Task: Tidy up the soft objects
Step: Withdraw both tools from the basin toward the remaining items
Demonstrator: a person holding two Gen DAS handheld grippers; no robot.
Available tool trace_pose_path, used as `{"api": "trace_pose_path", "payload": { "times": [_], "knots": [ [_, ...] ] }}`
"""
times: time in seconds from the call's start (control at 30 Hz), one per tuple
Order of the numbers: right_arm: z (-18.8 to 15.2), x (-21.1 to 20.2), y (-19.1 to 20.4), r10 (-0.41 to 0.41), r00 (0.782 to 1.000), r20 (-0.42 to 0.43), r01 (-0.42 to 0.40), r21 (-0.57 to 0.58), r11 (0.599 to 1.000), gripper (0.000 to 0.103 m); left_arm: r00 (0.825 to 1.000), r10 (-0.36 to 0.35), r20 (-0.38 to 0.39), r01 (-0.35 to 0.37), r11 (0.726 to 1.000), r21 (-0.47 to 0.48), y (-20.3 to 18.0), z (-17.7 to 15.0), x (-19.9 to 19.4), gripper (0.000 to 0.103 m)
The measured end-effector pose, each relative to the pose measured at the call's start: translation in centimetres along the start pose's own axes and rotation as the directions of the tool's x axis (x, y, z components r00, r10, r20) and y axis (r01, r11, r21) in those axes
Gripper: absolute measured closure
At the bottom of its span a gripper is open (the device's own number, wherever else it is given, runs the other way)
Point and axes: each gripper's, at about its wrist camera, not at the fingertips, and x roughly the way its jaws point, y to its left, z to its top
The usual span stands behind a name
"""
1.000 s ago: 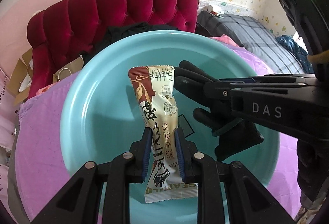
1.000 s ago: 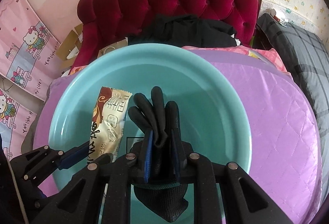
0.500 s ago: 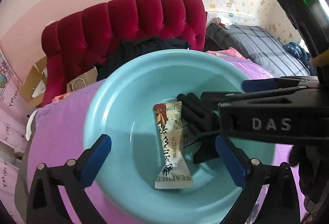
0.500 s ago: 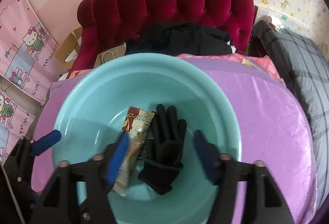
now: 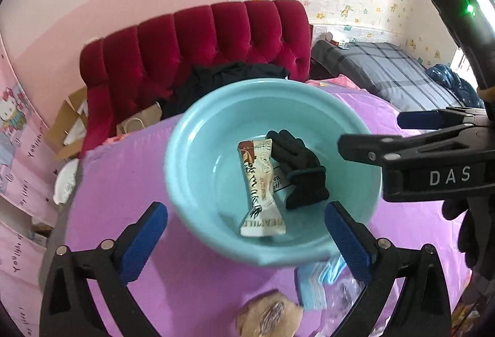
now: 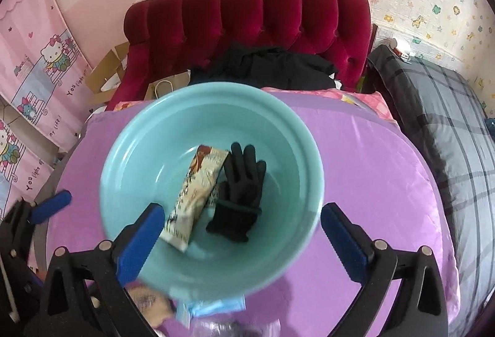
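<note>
A teal basin (image 5: 185, 170) (image 6: 130, 157) sits on a purple quilt. Inside lie a cream and brown snack packet (image 5: 261, 191) (image 6: 195, 198) and a black glove (image 5: 301, 173) (image 6: 241, 188), side by side. My left gripper (image 5: 247, 238) is open and empty, held above the basin's near rim. My right gripper (image 6: 243, 241) is open and empty, also above the near rim; its body shows at the right of the left wrist view (image 5: 433, 164). The left gripper's blue pad shows at the left of the right wrist view (image 6: 51, 207).
A blue face mask (image 5: 312, 284) (image 6: 213, 307) and a beige soft object (image 5: 269, 318) (image 6: 148, 303) lie on the quilt (image 5: 123, 198) in front of the basin. A red tufted headboard (image 6: 247, 24) with black clothing (image 6: 269, 65) stands behind. A grey plaid bed (image 6: 448, 126) is at the right.
Both grippers opened, letting the packet and the glove drop into the basin, then drew back and up. The mask and beige object came into view.
</note>
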Motion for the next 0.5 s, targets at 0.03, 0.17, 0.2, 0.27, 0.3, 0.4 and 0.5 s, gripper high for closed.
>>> {"api": "trace_pose_path", "payload": {
  "times": [0.03,0.17,0.2,0.27,0.3,0.4,0.5],
  "knots": [
    [-0.5,-0.5,-0.1,0.007,1.0,-0.006,-0.007,0.003,1.0,0.0,1.0,0.002,0.003,-0.002,1.0,0.001,0.0,-0.2,-0.6,0.0],
    [-2.2,-2.6,-0.2,0.015,1.0,-0.018,-0.014,0.009,1.0,0.0,1.0,-0.001,0.014,0.001,1.0,-0.01,0.1,-1.3,-2.9,0.0],
    [-2.8,-3.3,-0.1,0.001,1.0,-0.014,-0.001,-0.002,1.0,0.0,1.0,-0.004,0.017,0.004,1.0,-0.01,0.0,-1.6,-3.6,0.0],
    [-3.8,-4.4,-0.1,-0.008,1.0,-0.013,0.008,-0.012,1.0,0.0,1.0,0.002,0.02,-0.002,1.0,-0.005,-0.1,-2.2,-4.4,0.0],
    [-4.1,-4.7,-0.1,-0.01,1.0,-0.013,0.009,-0.013,1.0,0.0,1.0,0.007,0.023,-0.007,1.0,-0.004,-0.1,-2.5,-4.9,0.0],
    [-5.7,-6.3,-0.2,-0.019,1.0,-0.011,0.019,-0.015,1.0,0.0,1.0,0.01,0.03,-0.01,1.0,-0.005,-0.2,-3.7,-6.2,0.0],
    [-7.0,-7.2,-0.4,-0.031,0.999,-0.014,0.03,-0.014,0.999,0.0,0.999,0.022,0.034,-0.022,1.0,0.011,-0.3,-4.8,-7.3,0.0]
  ]
}}
